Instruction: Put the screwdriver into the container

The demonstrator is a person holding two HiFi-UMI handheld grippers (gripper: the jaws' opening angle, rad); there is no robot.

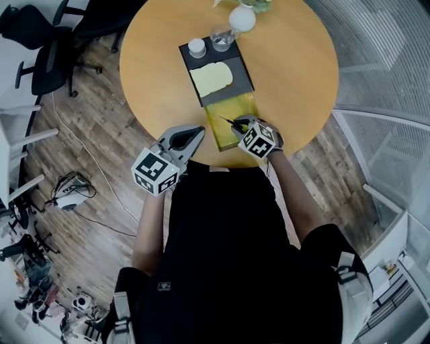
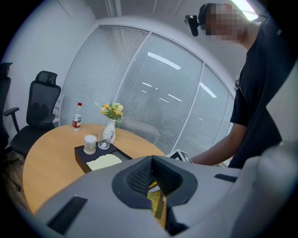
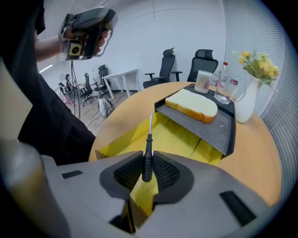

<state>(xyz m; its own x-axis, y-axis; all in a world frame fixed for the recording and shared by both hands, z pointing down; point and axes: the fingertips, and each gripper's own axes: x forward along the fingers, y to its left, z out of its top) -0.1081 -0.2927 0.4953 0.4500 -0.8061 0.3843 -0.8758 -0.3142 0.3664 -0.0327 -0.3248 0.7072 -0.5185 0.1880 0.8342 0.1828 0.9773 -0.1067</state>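
Note:
A small black-handled screwdriver (image 3: 147,157) with a thin metal shaft is clamped between the jaws of my right gripper (image 3: 147,173), pointing forward over the open yellow container (image 3: 174,139). In the head view the right gripper (image 1: 246,129) hovers above the container (image 1: 227,113) at the table's near edge, and the screwdriver (image 1: 235,124) pokes out over it. My left gripper (image 1: 190,137) is held off the table's near-left edge. Its jaws look closed with nothing held, and the left gripper (image 2: 156,186) shows only a sliver of the yellow container (image 2: 156,201) behind them.
A dark tray (image 1: 238,67) behind the container carries a slice of bread (image 1: 211,78), a glass (image 1: 222,36) and a toothpick holder (image 1: 196,47). A white vase with flowers (image 1: 242,17) stands at the far edge of the round wooden table (image 1: 295,74). Office chairs (image 1: 40,47) are on the left.

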